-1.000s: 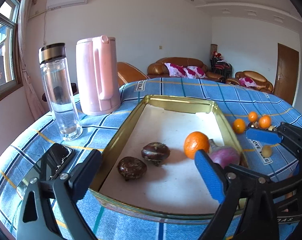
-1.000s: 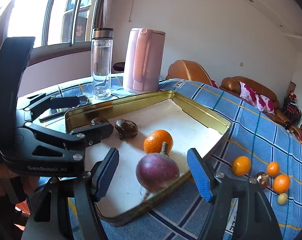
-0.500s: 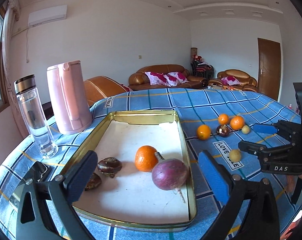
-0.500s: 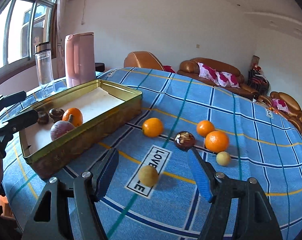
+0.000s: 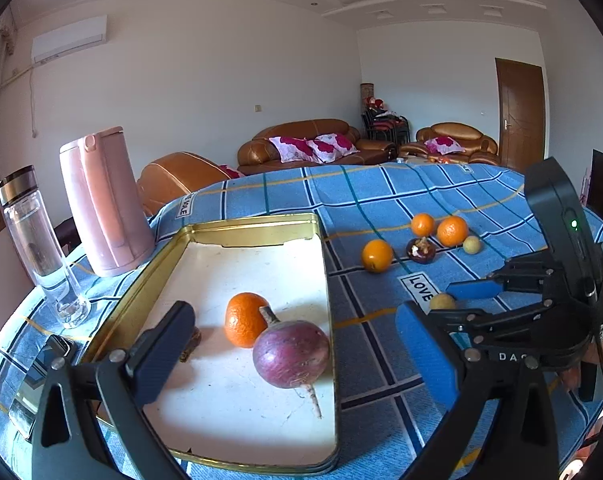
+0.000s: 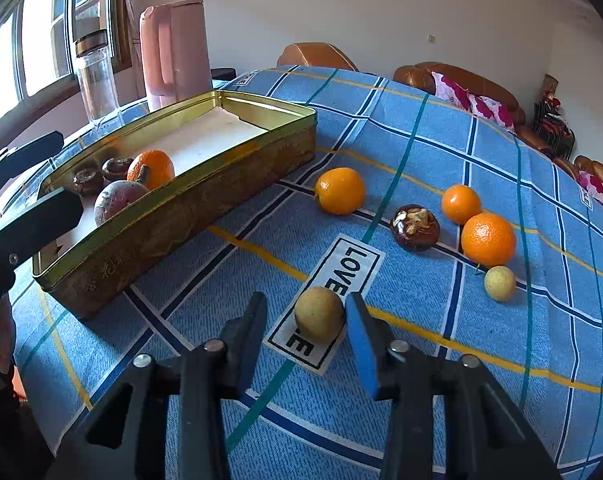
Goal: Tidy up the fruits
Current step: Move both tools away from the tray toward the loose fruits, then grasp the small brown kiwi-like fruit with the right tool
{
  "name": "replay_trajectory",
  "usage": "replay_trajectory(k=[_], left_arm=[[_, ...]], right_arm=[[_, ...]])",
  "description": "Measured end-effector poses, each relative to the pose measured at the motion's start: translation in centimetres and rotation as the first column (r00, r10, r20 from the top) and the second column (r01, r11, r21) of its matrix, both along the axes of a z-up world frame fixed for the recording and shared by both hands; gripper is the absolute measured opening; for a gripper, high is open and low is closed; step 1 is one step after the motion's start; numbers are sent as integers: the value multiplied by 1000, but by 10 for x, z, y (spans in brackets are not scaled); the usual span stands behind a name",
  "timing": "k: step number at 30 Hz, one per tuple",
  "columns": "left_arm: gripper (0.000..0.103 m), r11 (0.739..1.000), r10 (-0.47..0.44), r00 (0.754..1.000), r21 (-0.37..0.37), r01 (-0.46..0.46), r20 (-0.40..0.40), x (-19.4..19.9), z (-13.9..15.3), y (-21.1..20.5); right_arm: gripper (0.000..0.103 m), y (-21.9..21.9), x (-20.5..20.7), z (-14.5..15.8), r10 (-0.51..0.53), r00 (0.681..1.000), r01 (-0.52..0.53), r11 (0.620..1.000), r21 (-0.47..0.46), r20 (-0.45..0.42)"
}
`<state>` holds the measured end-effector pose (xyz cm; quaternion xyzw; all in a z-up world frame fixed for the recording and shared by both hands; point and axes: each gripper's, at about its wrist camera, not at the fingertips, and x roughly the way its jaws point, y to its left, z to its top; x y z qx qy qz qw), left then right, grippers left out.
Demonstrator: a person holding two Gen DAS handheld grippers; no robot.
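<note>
A gold tin tray (image 5: 253, 229) (image 6: 205, 192) holds an orange (image 5: 243, 319), a purple round fruit (image 5: 290, 354) and dark brown fruits (image 6: 101, 174). On the blue cloth lie three oranges (image 6: 340, 191) (image 6: 460, 203) (image 6: 487, 238), a dark brown fruit (image 6: 415, 227) and two small yellow fruits (image 6: 319, 314) (image 6: 499, 283). My right gripper (image 6: 306, 322) is partly open around the nearer yellow fruit, right pad touching it, left pad apart. My left gripper (image 5: 297, 356) is open and empty over the tray's near end.
A pink kettle (image 5: 101, 200) and a clear bottle (image 5: 41, 248) stand left of the tray. A phone (image 5: 37, 380) lies at the near left corner. Sofas and a door are behind the table.
My right gripper has moved down to the table and narrowed around the near yellow fruit. My left gripper shifted slightly right over the tray, still open.
</note>
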<state>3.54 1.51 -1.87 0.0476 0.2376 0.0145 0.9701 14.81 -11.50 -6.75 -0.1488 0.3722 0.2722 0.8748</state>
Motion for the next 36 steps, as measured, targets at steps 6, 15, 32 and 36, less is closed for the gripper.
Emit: replay_trajectory(k=[6, 15, 32, 36], left_arm=[[103, 999, -33, 999, 1, 33, 1, 4, 5, -11], [103, 995, -98, 995, 6, 98, -37, 28, 5, -44], [103, 1000, -4, 1000, 4, 4, -21, 36, 12, -16], [103, 1000, -2, 1000, -6, 2, -25, 37, 12, -14]], right_arm=[[17, -31, -3, 11, -82, 995, 78, 995, 61, 64], [14, -81, 4, 22, -201, 976, 189, 974, 123, 89], [57, -26, -11, 14, -6, 999, 1, 994, 111, 43], [57, -9, -2, 5, -4, 1000, 4, 1000, 30, 4]])
